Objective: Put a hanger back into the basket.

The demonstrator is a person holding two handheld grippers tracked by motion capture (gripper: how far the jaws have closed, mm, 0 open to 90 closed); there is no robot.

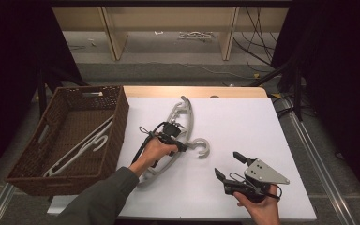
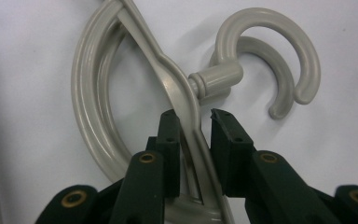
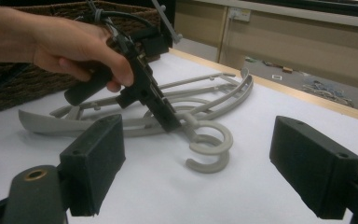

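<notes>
A person's left hand (image 1: 157, 149) brings the left gripper (image 1: 183, 148) down on a grey plastic coat hanger (image 1: 187, 119) lying flat on the white table top (image 1: 243, 126), just right of a dark brown woven wicker basket (image 1: 117, 122). In the left gripper view, the two black jaws straddle the hanger's thin neck (image 2: 193, 135) just below the stub that carries its round hook (image 2: 279, 65); one pad (image 2: 170, 154) lies against the plastic, while a slim gap shows at the other, so the bar sits between the jaws rather than firmly clenched. A white plastic hanger (image 1: 82, 147) rests inside the basket. Near the table's front edge, well apart from the grey hanger, the right hand (image 1: 260, 208) holds the right gripper (image 1: 227, 166) with its jaws spread wide and nothing between them; its grey three-cornered plate (image 1: 265, 172) faces up.
</notes>
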